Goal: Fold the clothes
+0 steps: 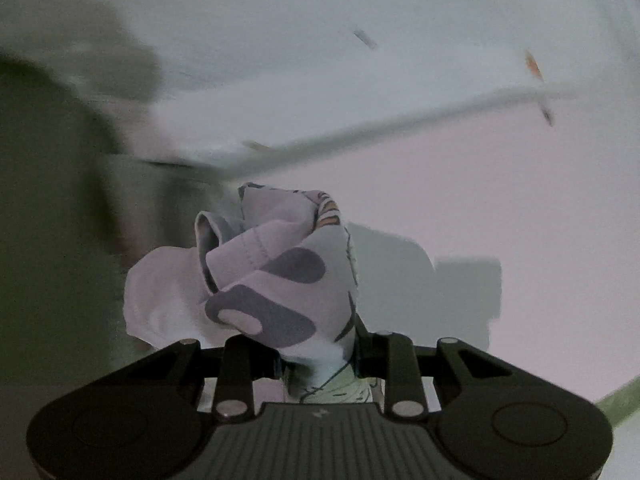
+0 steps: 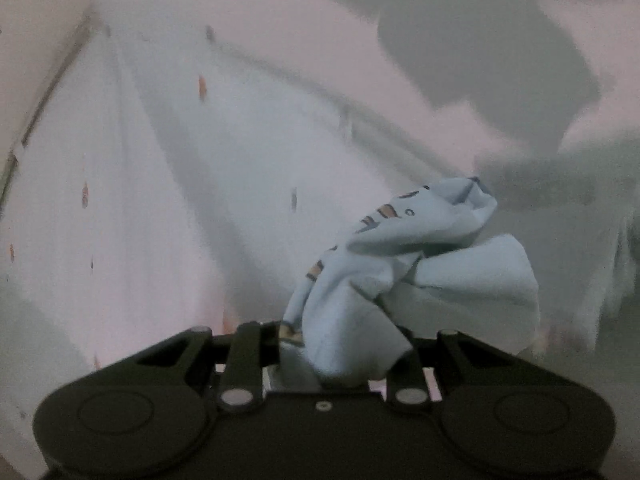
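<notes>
Left wrist view: my left gripper is clamped narrow on a bunch of the garment, pale cloth with dark blotches bulging up toward twelve o'clock. Beyond it all is blur: a pale sheet and a grey ridge crossing from nine to two o'clock. In the right wrist view my right gripper pinches a pale blue wad of the garment, spilling toward one o'clock, with a smeared pale spotted cloth behind.
</notes>
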A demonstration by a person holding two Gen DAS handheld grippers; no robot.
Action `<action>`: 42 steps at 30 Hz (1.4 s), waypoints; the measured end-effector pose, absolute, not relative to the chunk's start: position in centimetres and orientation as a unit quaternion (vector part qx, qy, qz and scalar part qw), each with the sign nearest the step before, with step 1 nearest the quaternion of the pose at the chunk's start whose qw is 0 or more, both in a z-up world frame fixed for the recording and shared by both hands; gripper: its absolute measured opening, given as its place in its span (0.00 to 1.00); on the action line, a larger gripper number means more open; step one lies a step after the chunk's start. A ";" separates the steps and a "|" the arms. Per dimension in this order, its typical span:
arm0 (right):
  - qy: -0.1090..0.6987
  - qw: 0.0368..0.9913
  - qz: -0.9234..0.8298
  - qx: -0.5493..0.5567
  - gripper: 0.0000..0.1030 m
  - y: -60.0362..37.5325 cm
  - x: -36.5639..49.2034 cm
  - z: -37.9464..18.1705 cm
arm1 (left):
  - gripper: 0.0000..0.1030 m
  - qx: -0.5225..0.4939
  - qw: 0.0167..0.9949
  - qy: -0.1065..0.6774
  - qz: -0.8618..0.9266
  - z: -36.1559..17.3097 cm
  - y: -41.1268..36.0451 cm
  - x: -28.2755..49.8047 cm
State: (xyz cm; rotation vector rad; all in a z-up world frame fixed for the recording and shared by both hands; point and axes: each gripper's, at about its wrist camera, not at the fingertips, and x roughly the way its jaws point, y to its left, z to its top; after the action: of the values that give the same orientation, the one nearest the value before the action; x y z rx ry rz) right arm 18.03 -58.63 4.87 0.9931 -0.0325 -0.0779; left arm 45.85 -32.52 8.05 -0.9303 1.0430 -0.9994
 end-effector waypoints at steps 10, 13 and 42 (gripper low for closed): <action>-0.053 0.866 -0.181 0.463 0.35 -67.4 23.9 -1.2 | 0.53 -0.189 0.698 0.506 -0.469 1.1 -53.2 57.3; 0.095 0.827 -0.220 0.509 0.46 -68.7 28.3 -8.2 | 0.61 -0.148 0.719 0.566 -0.375 -6.3 -53.7 59.6; 0.161 0.975 -0.120 0.094 1.00 -45.6 21.2 3.6 | 0.89 -0.098 0.914 0.330 -0.212 5.3 -18.2 32.5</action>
State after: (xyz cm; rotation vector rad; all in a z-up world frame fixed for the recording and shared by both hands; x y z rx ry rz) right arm 21.19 -45.58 3.60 0.1894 0.3243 -0.2419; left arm 32.48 -18.25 5.30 -0.2016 0.6803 -0.4374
